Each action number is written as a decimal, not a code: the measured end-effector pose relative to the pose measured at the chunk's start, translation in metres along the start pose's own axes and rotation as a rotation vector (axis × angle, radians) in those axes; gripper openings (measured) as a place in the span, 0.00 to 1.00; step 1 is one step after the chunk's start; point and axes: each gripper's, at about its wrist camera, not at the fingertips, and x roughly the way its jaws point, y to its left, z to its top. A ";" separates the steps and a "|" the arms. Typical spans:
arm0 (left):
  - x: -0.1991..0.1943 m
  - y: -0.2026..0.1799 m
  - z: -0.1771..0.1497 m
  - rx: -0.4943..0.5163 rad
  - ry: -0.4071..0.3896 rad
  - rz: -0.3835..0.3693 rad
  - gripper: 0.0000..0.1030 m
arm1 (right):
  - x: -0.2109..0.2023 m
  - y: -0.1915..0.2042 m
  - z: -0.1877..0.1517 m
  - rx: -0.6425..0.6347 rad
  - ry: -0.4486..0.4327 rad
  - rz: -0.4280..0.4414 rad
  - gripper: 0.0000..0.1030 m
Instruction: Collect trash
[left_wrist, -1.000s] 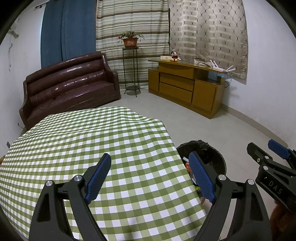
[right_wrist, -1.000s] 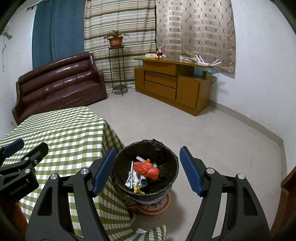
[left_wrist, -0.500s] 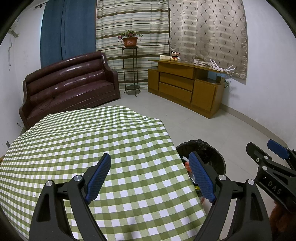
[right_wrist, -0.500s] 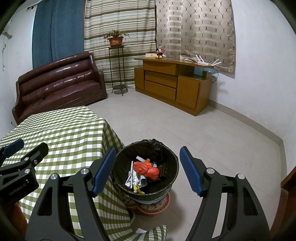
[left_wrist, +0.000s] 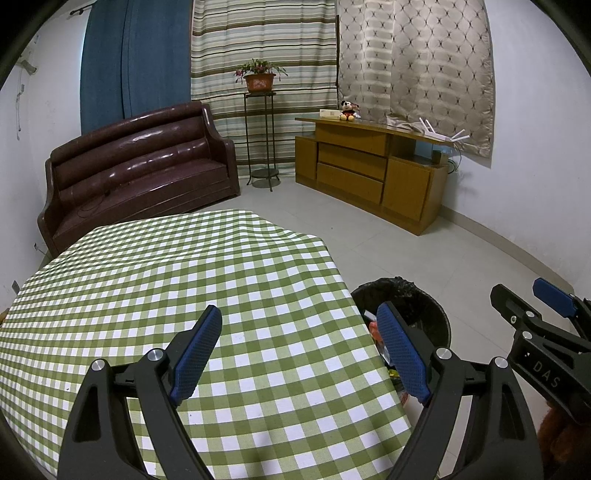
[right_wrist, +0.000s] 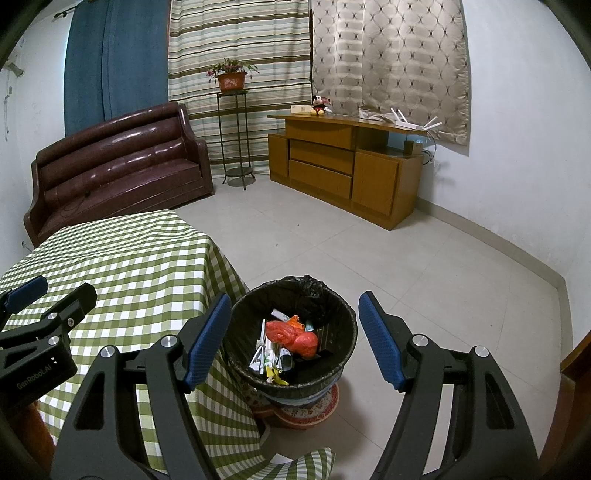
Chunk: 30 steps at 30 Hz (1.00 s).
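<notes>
Beside the table: both tongs empty, jaws spread.
Right gripper hovers over trash bin at 12 o'clock; left gripper sees it at 2 o'clock.

The left wrist camera is looking forward over the checked tablecloth, close above it. The right wrist camera is looking down into the nearby trash bin. Both are sharing the bin, sofa and cabinet.

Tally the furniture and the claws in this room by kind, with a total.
Sofa: 1
Wooden cabinet: 1
Plant stand: 1
Checked table: 1
Trash bin: 1
Claws, left claw and right claw: 2
Total: 7
</notes>
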 end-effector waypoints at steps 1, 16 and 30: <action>0.001 0.001 0.000 0.000 0.000 0.000 0.81 | -0.001 0.000 0.000 0.000 0.000 0.000 0.68; 0.002 0.000 -0.004 -0.004 0.007 0.001 0.81 | 0.000 0.000 0.001 0.000 0.001 0.000 0.68; -0.003 -0.002 -0.002 0.003 -0.020 -0.009 0.81 | -0.001 0.000 0.001 -0.002 0.002 0.000 0.68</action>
